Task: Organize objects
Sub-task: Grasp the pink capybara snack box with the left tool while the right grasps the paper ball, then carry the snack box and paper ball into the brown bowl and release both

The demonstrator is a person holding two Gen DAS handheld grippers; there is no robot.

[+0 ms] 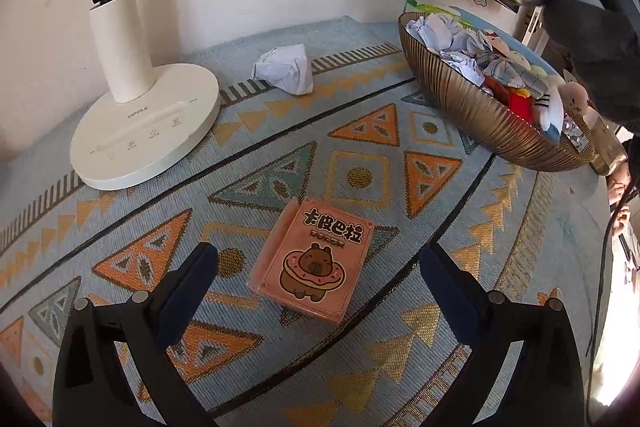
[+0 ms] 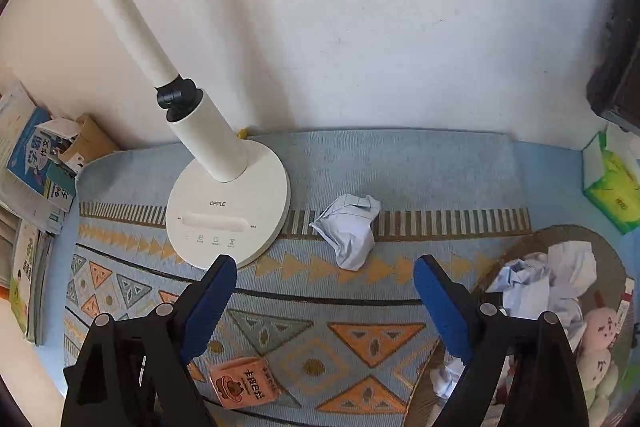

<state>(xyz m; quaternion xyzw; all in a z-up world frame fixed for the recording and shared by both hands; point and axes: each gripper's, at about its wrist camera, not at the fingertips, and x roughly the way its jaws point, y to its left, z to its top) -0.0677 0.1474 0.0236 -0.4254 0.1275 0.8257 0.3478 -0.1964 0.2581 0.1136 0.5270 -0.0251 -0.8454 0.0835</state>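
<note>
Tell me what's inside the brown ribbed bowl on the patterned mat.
The brown ribbed bowl holds crumpled white paper balls and small plush toys, plus something red. Whatever lies beneath that pile is covered.

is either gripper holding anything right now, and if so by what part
Nothing is held. The left gripper is open around the pink card box without touching it, and the right gripper is open above the mat.

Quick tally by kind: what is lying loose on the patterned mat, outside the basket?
Crumpled paper ball: 1
Pink card box: 1
Desk lamp: 1
Total: 3
Both tools, left tool and right tool, are open and empty.
</note>
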